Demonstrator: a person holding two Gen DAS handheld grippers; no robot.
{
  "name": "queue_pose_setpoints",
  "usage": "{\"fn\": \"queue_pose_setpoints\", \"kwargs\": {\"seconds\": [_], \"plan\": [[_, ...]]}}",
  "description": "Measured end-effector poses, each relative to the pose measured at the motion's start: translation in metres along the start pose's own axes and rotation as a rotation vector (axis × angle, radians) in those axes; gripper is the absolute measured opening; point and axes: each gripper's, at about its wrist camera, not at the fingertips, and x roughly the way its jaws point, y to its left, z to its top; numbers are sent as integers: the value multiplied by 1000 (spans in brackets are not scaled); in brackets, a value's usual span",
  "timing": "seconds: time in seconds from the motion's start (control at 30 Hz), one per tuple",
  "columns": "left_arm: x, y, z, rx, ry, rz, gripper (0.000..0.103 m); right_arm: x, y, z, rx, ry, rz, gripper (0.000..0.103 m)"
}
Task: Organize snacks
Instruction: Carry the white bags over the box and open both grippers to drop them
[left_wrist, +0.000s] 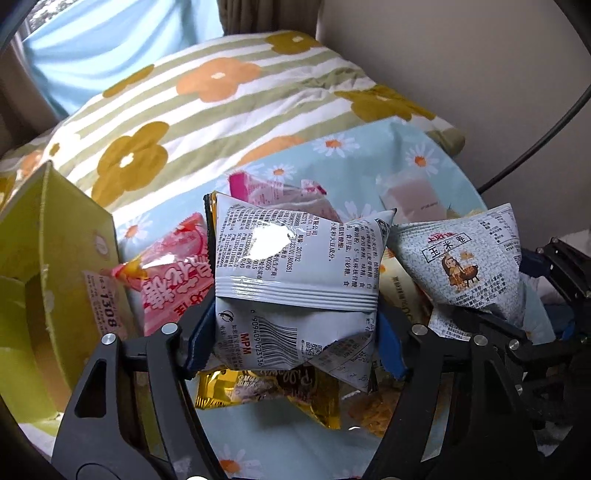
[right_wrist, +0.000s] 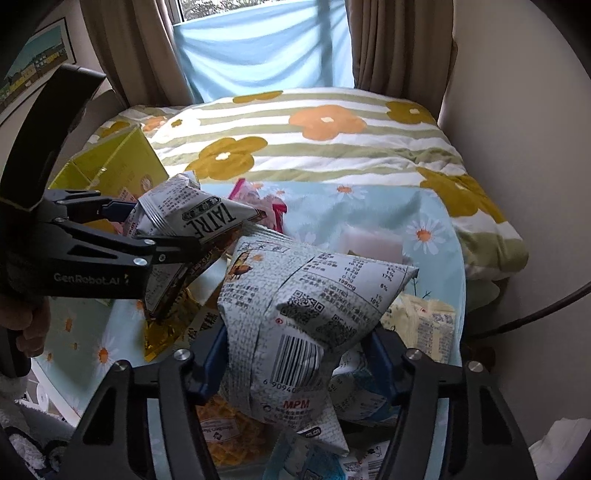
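My left gripper (left_wrist: 295, 343) is shut on a grey-white snack pack (left_wrist: 295, 273) with black print and a barcode; its blue pads press both sides and the pack hangs above the pile. From the right wrist view the same left gripper (right_wrist: 159, 229) comes in from the left with that pack (right_wrist: 192, 218). My right gripper (right_wrist: 295, 354) is shut on a similar grey-white pack (right_wrist: 306, 314), pinched at its waist. In the left wrist view this second pack (left_wrist: 461, 266) shows a cartoon figure, with the right gripper (left_wrist: 517, 291) behind it.
A yellow-green cardboard box (left_wrist: 55, 258) stands open at the left. Loose packs lie on the daisy-print blue cloth (left_wrist: 332, 155): a pink one (left_wrist: 173, 273), a gold one (left_wrist: 266, 391), a cream one (right_wrist: 424, 325). A flowered striped quilt (right_wrist: 314, 140) lies behind. A black cable (left_wrist: 546, 129) runs at the right.
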Motion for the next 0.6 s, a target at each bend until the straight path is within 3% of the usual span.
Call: {"fn": "queue_pose_setpoints", "kwargs": {"seconds": [0.3, 0.6], "plan": [[-59, 12, 1, -86, -128, 18, 69, -34, 10, 20, -35, -91, 32, 59], [-141, 70, 8, -153, -310, 68, 69, -70, 49, 74, -53, -214, 43, 59]]}}
